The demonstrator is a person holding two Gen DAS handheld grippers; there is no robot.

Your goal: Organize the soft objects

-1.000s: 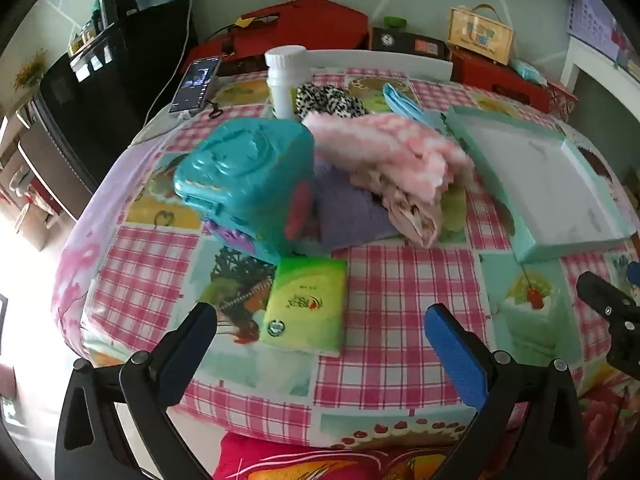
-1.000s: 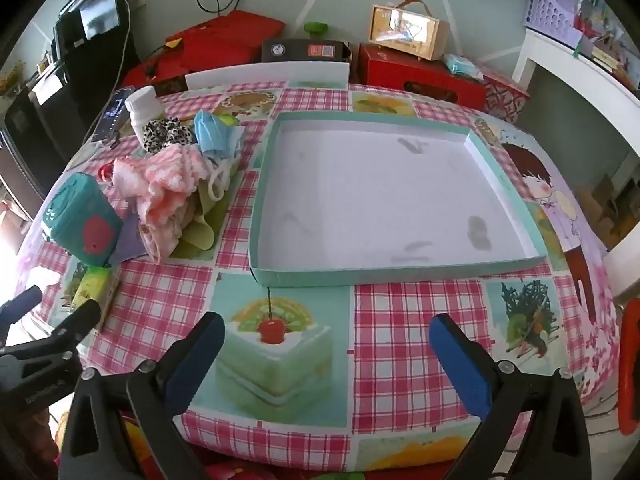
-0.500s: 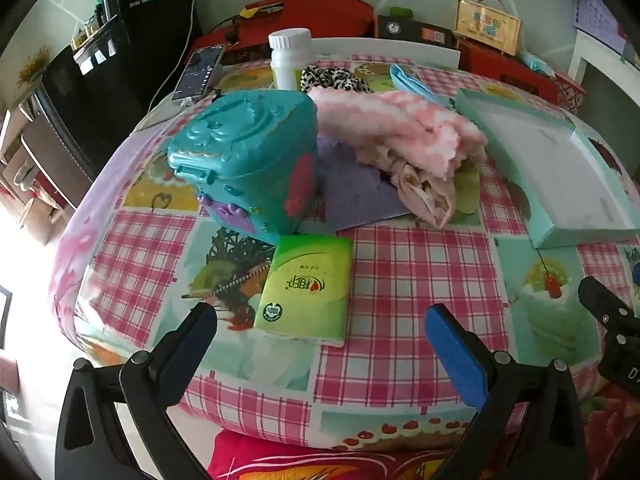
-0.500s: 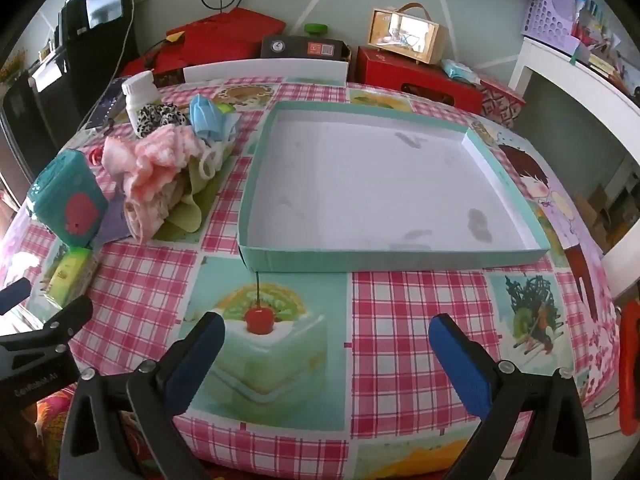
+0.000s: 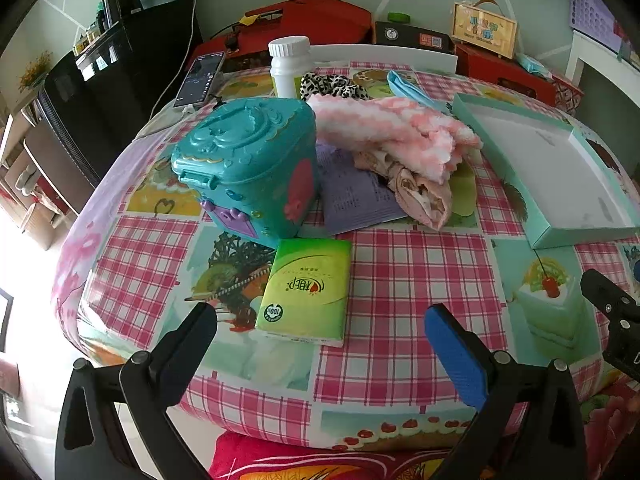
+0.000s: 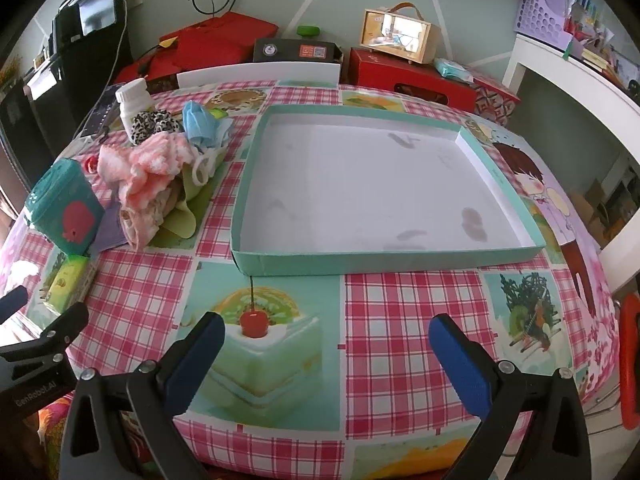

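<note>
A pile of soft things lies on the table: a pink and white knit cloth (image 5: pixel 396 132) (image 6: pixel 154 160), a beige cloth (image 5: pixel 416 192) under it, a leopard-print scrunchie (image 5: pixel 332 84) (image 6: pixel 154 122) and a blue face mask (image 6: pixel 200 122). A green tissue pack (image 5: pixel 306 292) lies just ahead of my open, empty left gripper (image 5: pixel 320 332). An empty teal-rimmed shallow box (image 6: pixel 248 184) (image 5: pixel 560 236) sits ahead of my open, empty right gripper (image 6: pixel 326 340).
A teal plastic case (image 5: pixel 248 164) (image 6: pixel 64 204) stands left of the pile. A white bottle (image 5: pixel 290 66) and a phone (image 5: pixel 200 80) are at the back left. A purple booklet (image 5: pixel 356 196) lies under the cloths. Red boxes line the far edge.
Both grippers have moved slightly forward over the table edge, so the objects look closer. Nothing on the table has moved and both grippers stay open.
</note>
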